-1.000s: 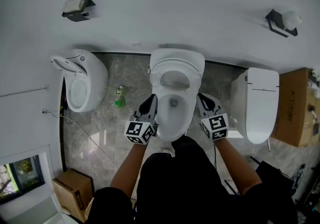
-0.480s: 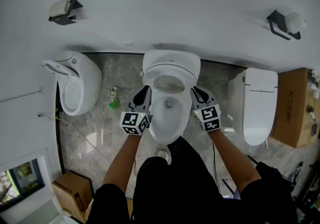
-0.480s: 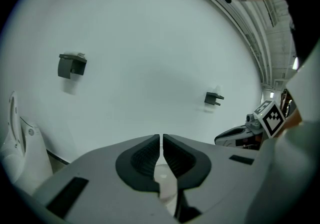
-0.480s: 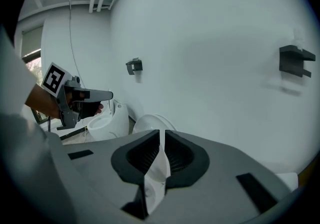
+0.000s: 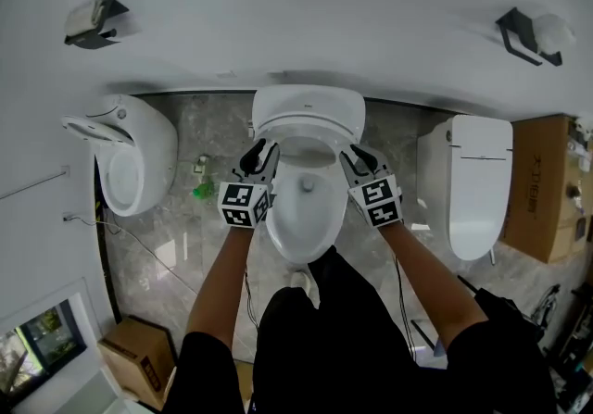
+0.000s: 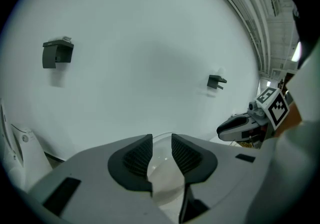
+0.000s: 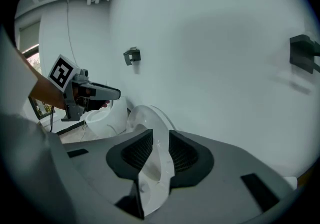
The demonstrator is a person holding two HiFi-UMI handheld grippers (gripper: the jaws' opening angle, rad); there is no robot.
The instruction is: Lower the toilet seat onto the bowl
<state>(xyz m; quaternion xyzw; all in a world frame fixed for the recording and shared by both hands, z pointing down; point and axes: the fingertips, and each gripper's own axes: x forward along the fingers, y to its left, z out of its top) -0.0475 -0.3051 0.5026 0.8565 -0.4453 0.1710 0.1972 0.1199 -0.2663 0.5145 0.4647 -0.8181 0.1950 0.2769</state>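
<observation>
In the frame's centre, toilet seat (image 7: 148,118): tilted up above the bowl (image 5: 298,218), its rim between the jaws of both grippers.
Left gripper (image 5: 260,156): at the seat's left edge, jaws opening, pads not pressing.
Right gripper (image 5: 358,160): at the right edge, jaws opening, rim released.
Sides of frame: left toilet (image 5: 130,167), right toilet (image 5: 477,181).

The toilet seat (image 5: 306,116) and its bowl (image 5: 301,222) are showing plain glossy white, and so are the toilet at the left (image 5: 139,162) and the toilet at the right (image 5: 477,182). The floor (image 5: 208,245) is showing grey marbling with pale veins. The wall (image 5: 306,14) is looking off-white, and its two holders (image 5: 90,25) (image 5: 519,32) black. The cardboard boxes (image 5: 547,190) (image 5: 130,354) are showing brown.
</observation>
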